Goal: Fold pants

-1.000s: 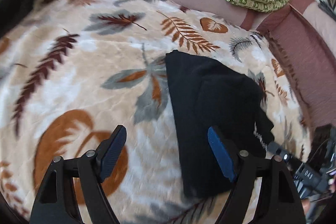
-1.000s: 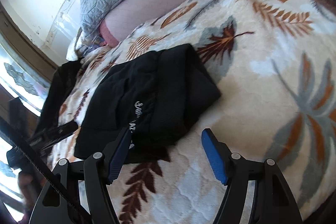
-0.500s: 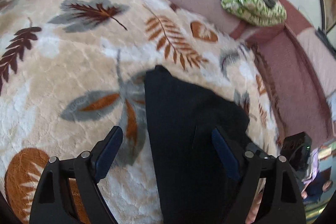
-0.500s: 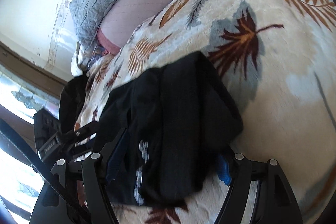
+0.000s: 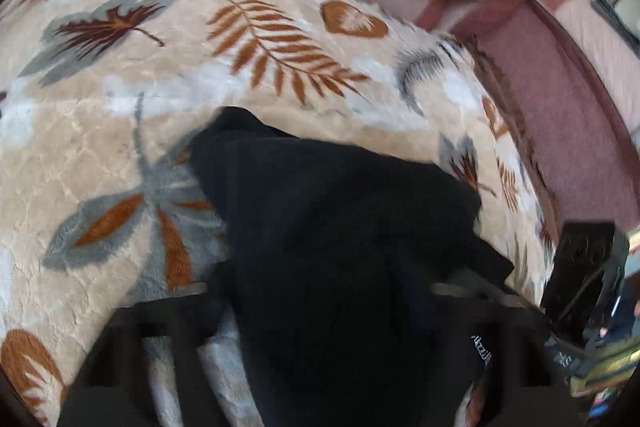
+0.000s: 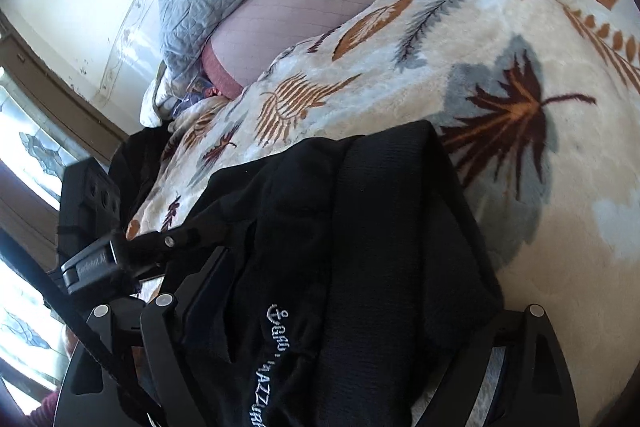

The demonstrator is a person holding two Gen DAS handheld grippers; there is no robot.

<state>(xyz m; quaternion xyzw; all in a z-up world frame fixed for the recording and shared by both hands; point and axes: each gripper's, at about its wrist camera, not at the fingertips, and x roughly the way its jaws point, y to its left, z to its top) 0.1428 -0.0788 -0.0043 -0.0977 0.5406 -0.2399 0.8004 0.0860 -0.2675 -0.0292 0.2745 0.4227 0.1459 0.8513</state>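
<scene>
Black pants (image 5: 344, 267) on leaf blanket (image 5: 120, 131) hide both hand-held grippers' fingers — openings can't be told.

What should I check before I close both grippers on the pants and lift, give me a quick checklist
1. Pants folded into a compact bundle on the blanket: ok.
2. Pants between the left gripper arms: ok, the fabric spreads wide across the gap.
3. Pants between the right gripper arms: ok, the printed edge lies in the gap.
4. Fingertips under every layer: cannot tell, fabric covers the pads in both views.
5. Jaws open or shut: cannot tell, same reason.
6. Grippers apart from each other: ok, the left one shows at the far side of the bundle in the right wrist view, not touching.
</scene>
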